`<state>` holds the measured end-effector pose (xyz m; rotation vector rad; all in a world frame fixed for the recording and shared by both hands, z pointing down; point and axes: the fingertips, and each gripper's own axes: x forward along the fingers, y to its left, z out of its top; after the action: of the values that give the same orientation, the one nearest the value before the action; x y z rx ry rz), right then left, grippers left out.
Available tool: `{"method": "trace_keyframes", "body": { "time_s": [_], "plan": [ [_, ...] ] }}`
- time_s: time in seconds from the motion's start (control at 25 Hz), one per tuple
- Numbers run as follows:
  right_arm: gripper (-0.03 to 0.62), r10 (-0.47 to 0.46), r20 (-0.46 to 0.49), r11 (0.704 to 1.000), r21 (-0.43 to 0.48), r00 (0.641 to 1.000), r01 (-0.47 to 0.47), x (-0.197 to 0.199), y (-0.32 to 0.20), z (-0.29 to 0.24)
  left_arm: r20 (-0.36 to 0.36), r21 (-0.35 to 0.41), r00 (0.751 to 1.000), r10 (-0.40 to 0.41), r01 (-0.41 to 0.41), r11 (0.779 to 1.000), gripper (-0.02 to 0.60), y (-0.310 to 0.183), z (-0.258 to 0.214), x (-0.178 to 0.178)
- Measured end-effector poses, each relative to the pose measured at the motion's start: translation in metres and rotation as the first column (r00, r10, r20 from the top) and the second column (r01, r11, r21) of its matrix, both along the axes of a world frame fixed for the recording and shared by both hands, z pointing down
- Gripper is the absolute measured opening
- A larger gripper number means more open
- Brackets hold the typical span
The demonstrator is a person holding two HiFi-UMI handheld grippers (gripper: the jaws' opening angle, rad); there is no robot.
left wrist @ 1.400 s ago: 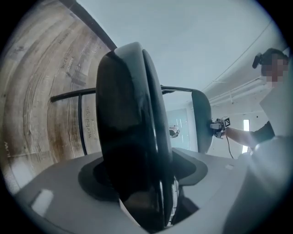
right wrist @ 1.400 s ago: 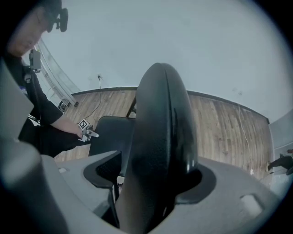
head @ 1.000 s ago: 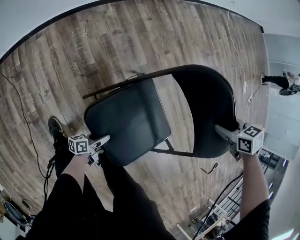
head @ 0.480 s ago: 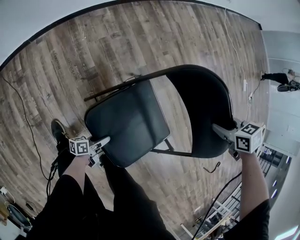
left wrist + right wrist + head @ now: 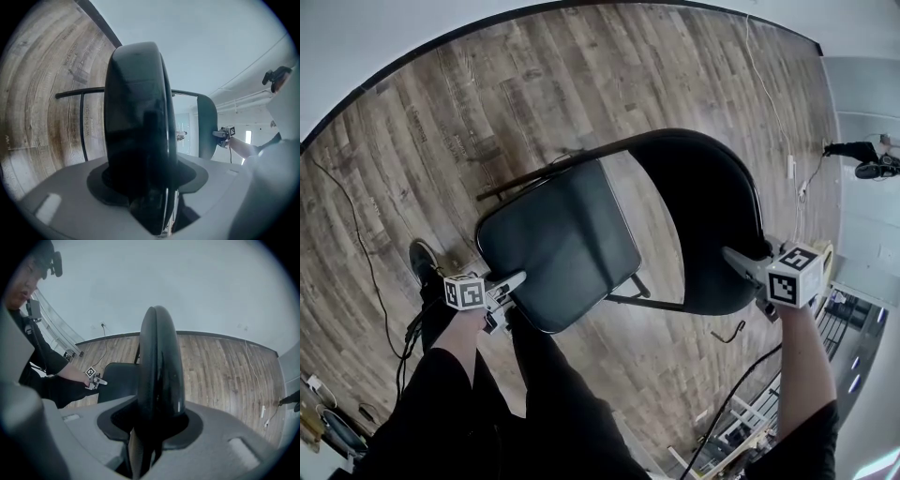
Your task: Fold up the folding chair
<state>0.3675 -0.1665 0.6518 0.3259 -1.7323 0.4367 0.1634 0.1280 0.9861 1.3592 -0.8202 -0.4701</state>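
Observation:
A black folding chair stands open on the wood floor below me. Its padded seat point(image 5: 558, 244) is on the left and its curved backrest point(image 5: 703, 216) on the right. My left gripper point(image 5: 512, 283) is shut on the seat's front edge, and that seat point(image 5: 136, 117) fills the mouth in the left gripper view. My right gripper point(image 5: 739, 261) is on the backrest's top edge. Its jaws have just been closing with the backrest point(image 5: 158, 366) between them, and they now clamp it. The chair's legs are mostly hidden under the seat.
The person's legs in dark trousers point(image 5: 534, 403) and a shoe point(image 5: 422, 258) are close to the chair's front. A thin cable point(image 5: 361, 253) runs over the floor at the left. A metal rack point(image 5: 741, 422) stands at the bottom right. Another person's foot point(image 5: 862, 159) shows at the far right.
The chair and both grippers have shifted only slightly in the view. Both grippers stay on the same edges of the chair.

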Motion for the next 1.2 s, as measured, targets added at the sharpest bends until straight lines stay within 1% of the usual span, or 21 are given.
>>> {"method": "trace_keyframes", "body": {
  "time_s": [0.68, 0.92, 1.2],
  "plan": [
    [0.132, -0.021, 0.003, 0.999, 0.044, 1.000, 0.021, -0.013, 0.025, -0.017, 0.036, -0.034, 0.999, 0.004, -0.003, 0.999, 0.241, 0.006, -0.015, 0.000],
    [0.129, -0.029, 0.000, 0.998, 0.059, 1.000, 0.029, -0.016, 0.029, -0.023, -0.012, -0.042, 1.000, -0.005, 0.004, 0.999, 0.238, 0.000, -0.034, 0.007],
    [0.122, -0.032, 0.000, 0.997, 0.067, 0.999, 0.032, -0.019, 0.035, -0.029, -0.005, -0.047, 1.000, -0.003, 0.003, 0.999, 0.233, -0.005, -0.044, 0.008]
  ]
}}
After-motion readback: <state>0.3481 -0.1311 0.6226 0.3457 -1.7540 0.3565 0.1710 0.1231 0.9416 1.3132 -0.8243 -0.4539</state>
